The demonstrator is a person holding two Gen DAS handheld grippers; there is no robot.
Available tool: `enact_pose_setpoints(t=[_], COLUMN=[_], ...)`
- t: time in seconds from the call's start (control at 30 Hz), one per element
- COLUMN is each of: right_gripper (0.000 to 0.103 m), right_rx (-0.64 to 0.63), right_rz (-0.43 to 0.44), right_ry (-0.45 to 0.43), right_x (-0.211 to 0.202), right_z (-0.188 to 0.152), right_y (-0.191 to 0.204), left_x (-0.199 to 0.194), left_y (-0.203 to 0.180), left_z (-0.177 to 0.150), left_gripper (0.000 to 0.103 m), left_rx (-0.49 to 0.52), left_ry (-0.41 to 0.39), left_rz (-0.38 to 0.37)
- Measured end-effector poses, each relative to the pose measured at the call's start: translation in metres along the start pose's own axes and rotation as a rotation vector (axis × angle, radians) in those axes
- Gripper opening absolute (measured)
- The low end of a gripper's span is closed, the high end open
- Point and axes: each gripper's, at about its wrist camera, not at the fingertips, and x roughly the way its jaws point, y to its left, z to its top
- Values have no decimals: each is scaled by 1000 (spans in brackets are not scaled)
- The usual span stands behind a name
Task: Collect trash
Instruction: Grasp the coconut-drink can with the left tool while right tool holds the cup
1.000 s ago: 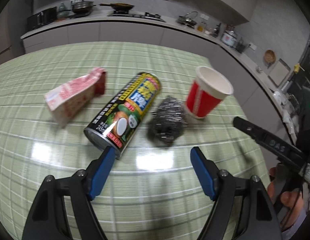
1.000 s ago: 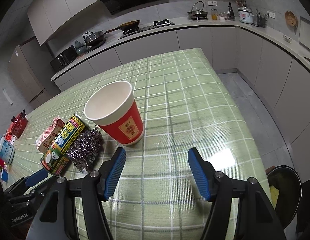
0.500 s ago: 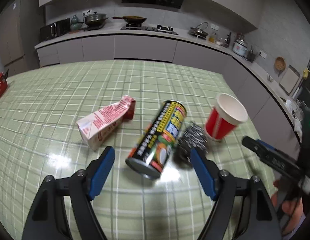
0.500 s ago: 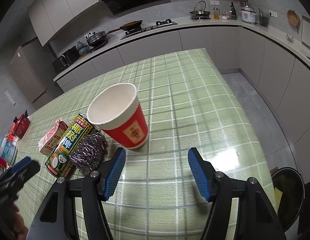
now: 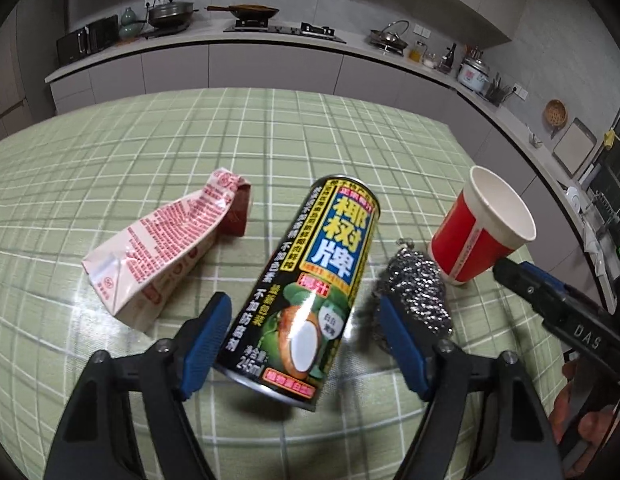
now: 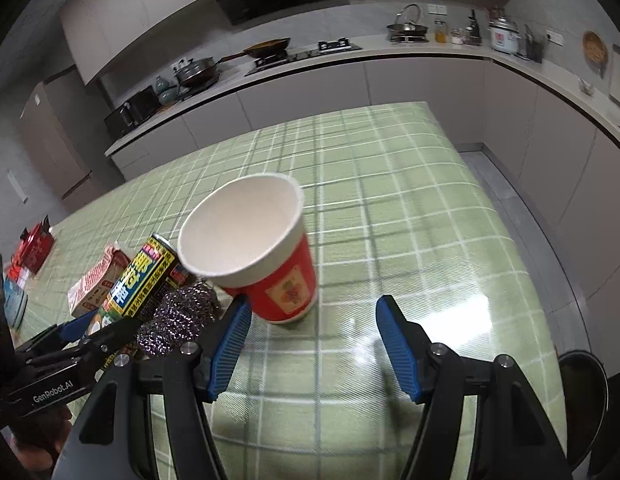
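- crushed carton (image 5: 157,256) lies on the checked tablecloth (image 5: 109,168), left of the can
- can (image 5: 305,284) lies on its side; left gripper (image 5: 305,336) straddles its near end, jaws closing, pads not yet touching
- steel scourer (image 5: 418,296) touches the can's right
- red paper cup (image 6: 265,256) stands right of the can; right gripper (image 6: 314,344) is open, empty, near its base
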Motion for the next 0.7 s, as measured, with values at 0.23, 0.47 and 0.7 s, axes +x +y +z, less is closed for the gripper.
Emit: enact_pose_setpoints(t=[0.23,0.47,0.7], right_gripper=[68,78,79], right_rx=[-54,-97,-150], right_rz=[14,-7,-12], right_ry=[7,-23,-46], right_x=[18,35,47], right_z=[1,14,22], right_y=[13,24,38], left_x=[0,-3,-4], left_y=[3,1,-9], left_z=[-5,-12,-13], left_gripper=[57,54,54], left_rx=[-20,-21,0], left_ry=[1,-3,7], left_rz=[-48,-65,-47])
